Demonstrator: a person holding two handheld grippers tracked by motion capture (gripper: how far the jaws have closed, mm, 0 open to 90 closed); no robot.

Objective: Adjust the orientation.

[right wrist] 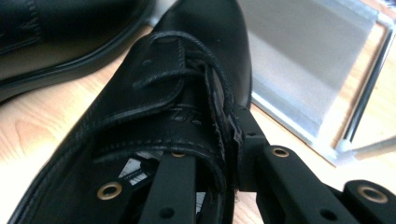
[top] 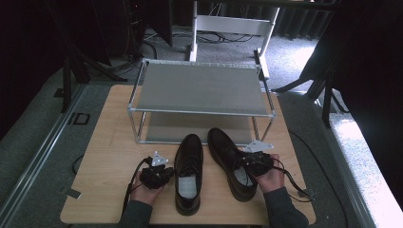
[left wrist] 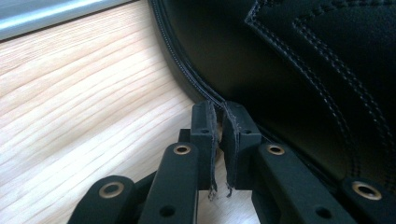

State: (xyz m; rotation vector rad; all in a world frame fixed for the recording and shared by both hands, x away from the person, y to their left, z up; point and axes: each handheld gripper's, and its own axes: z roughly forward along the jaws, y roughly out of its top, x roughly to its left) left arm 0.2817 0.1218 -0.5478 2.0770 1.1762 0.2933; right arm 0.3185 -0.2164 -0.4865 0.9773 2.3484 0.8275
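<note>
Dark curtains and grey carpet ring our wooden surface. At its far half stands a two-tier metal shoe rack, both shelves empty, its open front facing us. Between rack and near edge lie two black lace-up shoes, toes toward the rack, long axes running near to far. We judge the coming move to be a forward carry onto a shelf; the rack's front rail and corner posts stand in the path. Right shoe lies slightly angled, and our right gripper is clamped on its side wall beside the laces, one jaw inside the opening. Left shoe lies just right of our left gripper, whose jaws are nearly together and empty, tips at the sole welt.
</note>
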